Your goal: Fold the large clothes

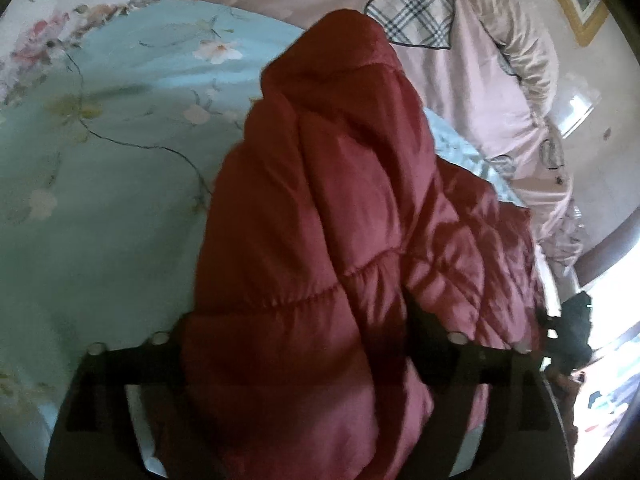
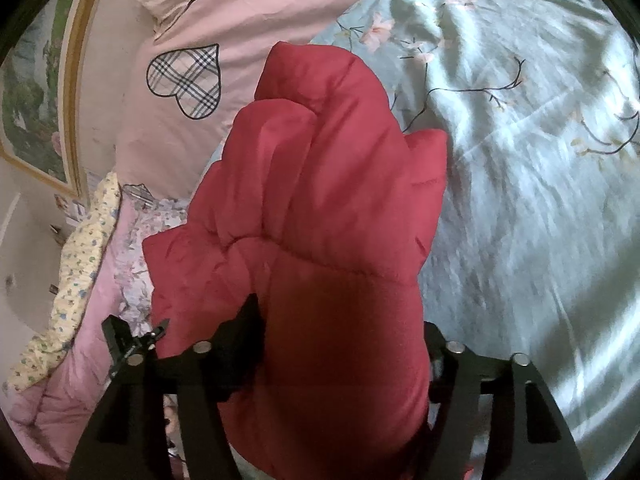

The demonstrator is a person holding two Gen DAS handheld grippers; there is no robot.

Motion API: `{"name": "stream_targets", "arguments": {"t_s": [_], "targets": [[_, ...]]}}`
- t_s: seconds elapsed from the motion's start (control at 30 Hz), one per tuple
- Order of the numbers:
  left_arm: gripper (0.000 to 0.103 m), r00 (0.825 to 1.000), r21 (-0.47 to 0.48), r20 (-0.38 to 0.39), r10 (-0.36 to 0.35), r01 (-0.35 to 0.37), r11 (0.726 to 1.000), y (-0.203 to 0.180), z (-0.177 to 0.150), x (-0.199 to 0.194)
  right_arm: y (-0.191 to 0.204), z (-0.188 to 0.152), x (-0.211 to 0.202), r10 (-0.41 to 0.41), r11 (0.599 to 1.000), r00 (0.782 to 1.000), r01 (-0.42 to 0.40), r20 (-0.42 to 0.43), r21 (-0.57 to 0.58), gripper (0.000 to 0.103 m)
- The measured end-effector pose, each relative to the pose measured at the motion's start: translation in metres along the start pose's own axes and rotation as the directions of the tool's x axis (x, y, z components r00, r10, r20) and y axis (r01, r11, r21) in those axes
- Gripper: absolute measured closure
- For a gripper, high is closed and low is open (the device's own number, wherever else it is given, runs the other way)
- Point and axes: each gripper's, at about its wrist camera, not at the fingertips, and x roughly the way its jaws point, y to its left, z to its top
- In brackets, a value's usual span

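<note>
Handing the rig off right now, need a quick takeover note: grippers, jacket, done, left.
Left gripper: shut on the red jacket, padded fabric bunched between its fingers.
Right gripper: shut on the same jacket.
Jacket: held up over the blue floral sheet, hanging in loose bulges; pink heart pillow behind it.
Done: both grips taken, jacket lifted.
Left: lay it flat on the sheet and make the folds; no neat fold visible yet.
</note>
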Motion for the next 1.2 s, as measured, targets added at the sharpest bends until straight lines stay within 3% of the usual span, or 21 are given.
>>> {"name": "stream_targets", "arguments": {"t_s": [0.27,0.67,0.87,0.93,1.0,1.07,1.2], "targets": [[0.011,0.991,0.061,0.07,0.111,-0.115,0.991,-0.013,0.011,-0.017,0.028,0.014,-0.015,-0.186,0.971,0.979,0.196,0.082,-0.138,0.019],[0.011,0.982,0.102,0.125,0.141,-0.154,0.983,-0.036,0.047,-0.015,0.06,0.067,0.001,-0.276,0.914,0.95,0.306,0.145,-0.268,0.016],[0.012,0.974,0.135,0.132,0.183,-0.201,0.97,-0.049,0.075,-0.001,0.075,0.098,0.03,-0.312,0.889,0.942,0.335,0.123,-0.313,0.019],[0.028,0.975,0.16,0.119,0.185,-0.203,0.966,-0.053,0.082,0.007,0.078,0.102,0.037,-0.32,0.883,0.94,0.341,0.118,-0.323,0.034],[0.075,0.975,0.182,0.096,0.203,-0.217,0.959,-0.057,0.085,0.016,0.081,0.103,0.04,-0.358,0.866,0.925,0.38,0.127,-0.326,0.084],[0.089,0.97,0.198,0.087,0.226,-0.239,0.95,-0.06,0.086,0.022,0.084,0.102,0.037,-0.35,0.87,0.926,0.378,0.142,-0.317,0.092],[0.094,0.969,0.194,0.118,0.216,-0.236,0.952,-0.066,0.091,0.016,0.094,0.098,0.02,-0.345,0.865,0.909,0.404,0.234,-0.296,0.096]]}}
